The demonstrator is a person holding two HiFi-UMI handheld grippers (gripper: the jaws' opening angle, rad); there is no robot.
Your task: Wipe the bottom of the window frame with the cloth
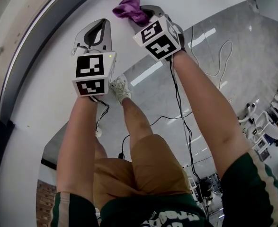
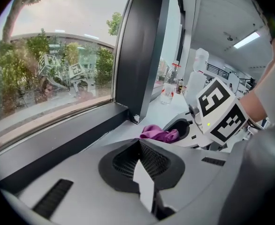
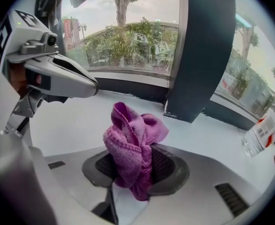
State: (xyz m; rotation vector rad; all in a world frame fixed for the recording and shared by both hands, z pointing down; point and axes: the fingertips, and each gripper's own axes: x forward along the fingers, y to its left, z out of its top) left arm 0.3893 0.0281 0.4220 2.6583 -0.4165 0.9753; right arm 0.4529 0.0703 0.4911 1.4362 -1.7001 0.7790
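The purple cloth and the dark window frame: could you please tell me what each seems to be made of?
The cloth looks like soft microfibre or terry: fuzzy looped pile, bunched in loose folds. The window frame looks like dark coated metal, perhaps aluminium: smooth, matte, with crisp straight edges, though plastic cannot be ruled out.

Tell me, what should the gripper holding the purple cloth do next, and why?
Probably push the cloth forward and down onto the dark bottom frame rail. The right gripper is shut on the cloth, which sits over the white sill, short of that rail.
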